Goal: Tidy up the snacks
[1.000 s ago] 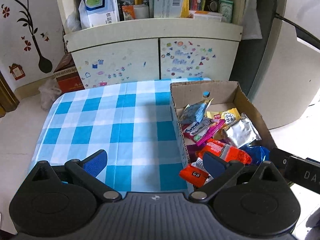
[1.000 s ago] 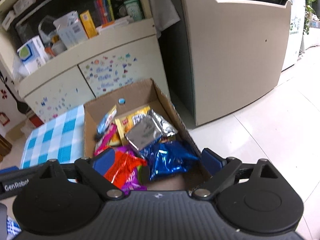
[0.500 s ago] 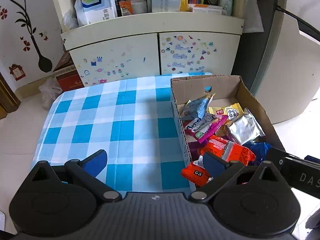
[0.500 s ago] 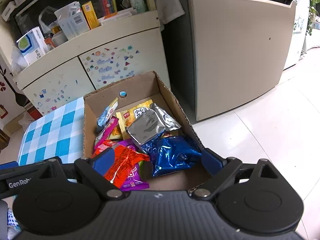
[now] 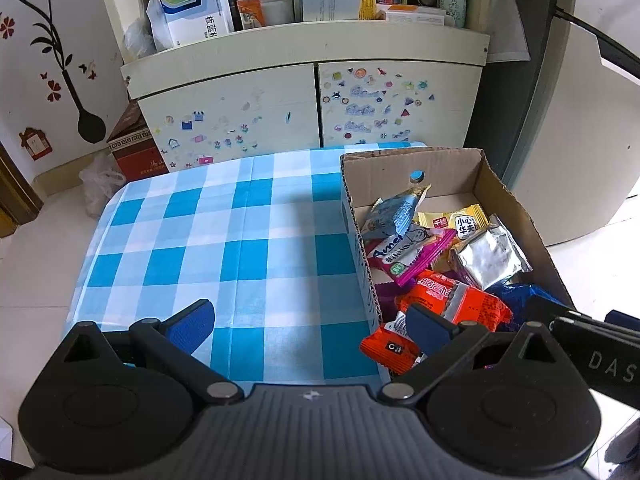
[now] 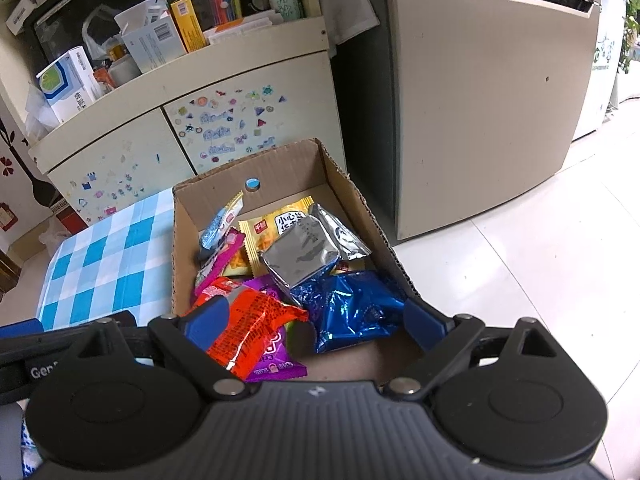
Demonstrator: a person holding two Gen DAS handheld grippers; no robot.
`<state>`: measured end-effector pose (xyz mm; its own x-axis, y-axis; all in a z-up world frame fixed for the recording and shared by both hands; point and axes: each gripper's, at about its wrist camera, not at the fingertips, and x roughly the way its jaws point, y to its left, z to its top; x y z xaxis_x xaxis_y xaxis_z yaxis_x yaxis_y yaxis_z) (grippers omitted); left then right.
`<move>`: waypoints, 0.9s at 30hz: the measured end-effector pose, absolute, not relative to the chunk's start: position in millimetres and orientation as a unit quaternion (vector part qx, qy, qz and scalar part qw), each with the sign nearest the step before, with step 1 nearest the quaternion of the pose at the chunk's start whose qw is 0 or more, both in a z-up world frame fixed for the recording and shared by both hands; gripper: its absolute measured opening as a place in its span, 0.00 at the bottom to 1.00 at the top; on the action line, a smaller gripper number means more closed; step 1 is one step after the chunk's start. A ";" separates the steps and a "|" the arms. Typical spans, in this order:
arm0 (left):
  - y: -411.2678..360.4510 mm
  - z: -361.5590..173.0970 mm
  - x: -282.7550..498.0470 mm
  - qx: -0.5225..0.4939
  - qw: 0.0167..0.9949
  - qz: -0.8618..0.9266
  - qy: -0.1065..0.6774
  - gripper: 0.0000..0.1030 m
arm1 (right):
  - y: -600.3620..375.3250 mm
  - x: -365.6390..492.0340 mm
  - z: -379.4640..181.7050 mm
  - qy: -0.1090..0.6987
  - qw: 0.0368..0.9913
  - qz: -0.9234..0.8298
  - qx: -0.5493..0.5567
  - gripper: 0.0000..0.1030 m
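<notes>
Nothing among the snacks has shifted since a second ago; both views have only drifted slightly. Left gripper [image 5: 310, 326] and right gripper [image 6: 316, 320] hang released, grasping nothing. Orange packet [image 6: 250, 328], blue packet [image 6: 352, 312] and silver packet [image 6: 304, 256] lie in the cardboard box [image 6: 360, 200] on the checked table [image 5: 224, 240]

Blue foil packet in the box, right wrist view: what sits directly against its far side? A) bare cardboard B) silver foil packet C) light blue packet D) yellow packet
B: the silver foil packet overlaps the far edge of the blue foil packet inside the cardboard box.
</notes>
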<state>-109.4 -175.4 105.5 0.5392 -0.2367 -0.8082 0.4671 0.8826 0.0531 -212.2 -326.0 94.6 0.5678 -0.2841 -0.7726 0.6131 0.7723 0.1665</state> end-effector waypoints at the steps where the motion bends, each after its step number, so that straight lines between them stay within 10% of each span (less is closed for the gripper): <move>1: -175.4 105.5 -109.3 0.132 0.867 -0.203 0.435 1.00 | -326.1 -212.0 94.8 0.385 0.859 -0.261 0.213 0.91; 27: -177.7 101.2 -105.1 0.157 0.870 -0.194 0.425 1.00 | -323.3 -203.4 91.9 0.394 0.858 -0.259 0.202 0.91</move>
<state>-105.1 -177.7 101.2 0.5634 -0.2036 -0.8007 0.4713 0.8752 0.1092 -203.4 -323.3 91.9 0.5556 -0.2855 -0.7809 0.6037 0.7843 0.1427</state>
